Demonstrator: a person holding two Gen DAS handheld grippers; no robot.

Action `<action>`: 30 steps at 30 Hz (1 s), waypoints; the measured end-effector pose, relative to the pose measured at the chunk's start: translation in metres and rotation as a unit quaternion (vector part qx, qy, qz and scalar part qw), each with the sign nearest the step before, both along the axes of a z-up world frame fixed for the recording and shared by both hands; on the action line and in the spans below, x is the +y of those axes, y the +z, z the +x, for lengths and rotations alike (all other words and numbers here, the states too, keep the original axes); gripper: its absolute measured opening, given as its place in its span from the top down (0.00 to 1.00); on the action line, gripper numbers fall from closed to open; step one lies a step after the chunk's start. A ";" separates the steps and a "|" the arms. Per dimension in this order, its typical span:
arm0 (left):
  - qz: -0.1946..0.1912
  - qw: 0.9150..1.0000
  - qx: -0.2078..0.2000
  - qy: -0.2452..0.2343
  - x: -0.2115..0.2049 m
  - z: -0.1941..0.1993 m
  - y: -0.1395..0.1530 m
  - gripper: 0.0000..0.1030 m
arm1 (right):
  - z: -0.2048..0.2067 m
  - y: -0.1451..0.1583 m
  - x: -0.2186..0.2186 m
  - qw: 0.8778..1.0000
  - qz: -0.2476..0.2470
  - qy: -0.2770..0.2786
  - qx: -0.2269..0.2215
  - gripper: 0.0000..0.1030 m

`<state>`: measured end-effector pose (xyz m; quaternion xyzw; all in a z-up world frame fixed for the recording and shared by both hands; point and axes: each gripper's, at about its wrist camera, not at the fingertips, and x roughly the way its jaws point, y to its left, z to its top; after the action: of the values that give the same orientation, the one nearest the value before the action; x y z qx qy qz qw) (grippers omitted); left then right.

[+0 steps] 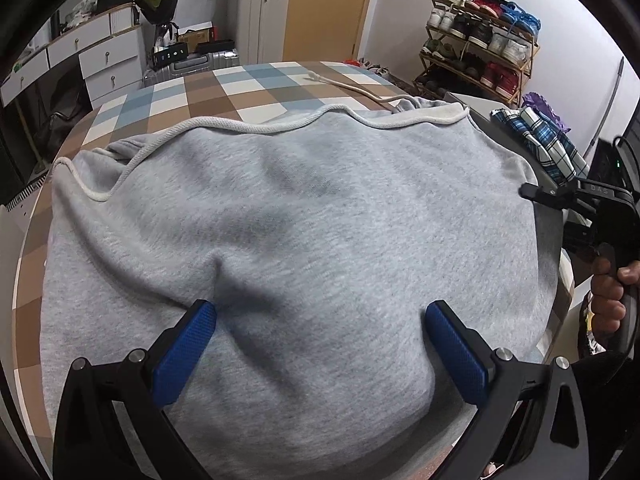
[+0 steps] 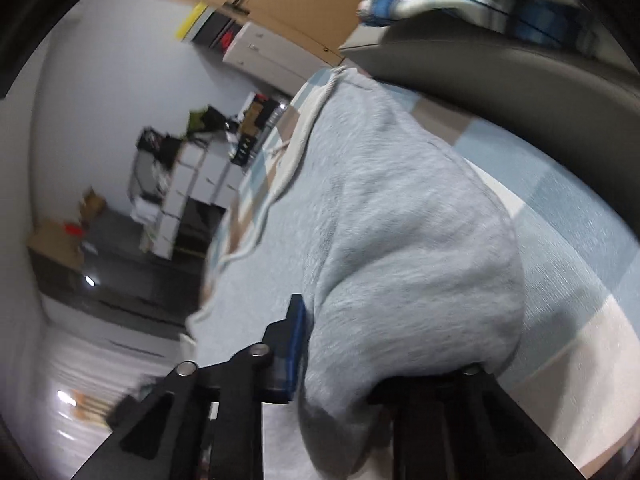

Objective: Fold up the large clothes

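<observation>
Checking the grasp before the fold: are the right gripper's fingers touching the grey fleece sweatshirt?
Touching. The right wrist view shows the right gripper with grey sweatshirt fabric bunched between its fingers, pressed against the blue pad.

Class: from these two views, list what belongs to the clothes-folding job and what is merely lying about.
Job: grey hoodie; left gripper, open over it; right gripper, shut on its edge.
Lying about: plaid clothes; shoe rack; drawers; suitcase.

One grey sweatshirt [image 1: 304,216], one checked bedcover [image 1: 248,88], two tools [image 1: 320,344] [image 2: 340,344].
</observation>
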<state>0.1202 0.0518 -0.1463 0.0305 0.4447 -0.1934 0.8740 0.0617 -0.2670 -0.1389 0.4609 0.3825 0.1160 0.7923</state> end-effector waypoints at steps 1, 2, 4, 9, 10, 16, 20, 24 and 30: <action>-0.003 1.000 0.000 0.002 0.002 0.000 0.001 0.01 | -0.003 0.000 -0.003 1.000 0.004 -0.001 -0.001 0.85; -0.005 1.000 -0.001 0.004 0.003 0.000 0.001 0.01 | -0.007 0.002 -0.008 1.000 0.005 -0.004 -0.005 0.86; -0.014 1.000 0.001 0.010 0.007 0.002 0.000 0.01 | -0.012 0.006 -0.008 1.000 0.004 -0.014 -0.014 0.87; 0.004 1.000 -0.008 0.010 0.000 -0.002 -0.004 0.01 | -0.026 0.017 -0.011 0.999 -0.008 -0.035 -0.027 0.91; 0.010 1.000 -0.005 0.008 -0.004 -0.001 -0.006 0.01 | -0.027 0.019 -0.013 0.999 -0.012 -0.034 -0.028 0.91; 0.018 1.000 0.017 0.010 -0.008 0.007 -0.006 0.01 | -0.022 0.033 -0.007 0.998 -0.036 -0.026 -0.036 0.92; 0.037 0.999 0.026 0.013 -0.017 0.008 -0.008 0.01 | -0.015 0.046 -0.002 0.996 -0.076 -0.016 -0.049 0.92; 0.050 0.998 0.035 0.017 -0.026 0.008 -0.008 0.01 | -0.007 0.048 0.001 0.994 -0.099 -0.001 -0.034 0.92; 0.046 0.998 0.035 0.007 -0.019 0.006 -0.007 0.01 | 0.017 0.018 -0.001 0.996 -0.062 0.023 0.052 0.69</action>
<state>0.1265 0.0327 -0.1530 0.0606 0.4832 -0.1681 0.8571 0.0786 -0.2677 -0.1207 0.4070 0.4404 0.0864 0.7956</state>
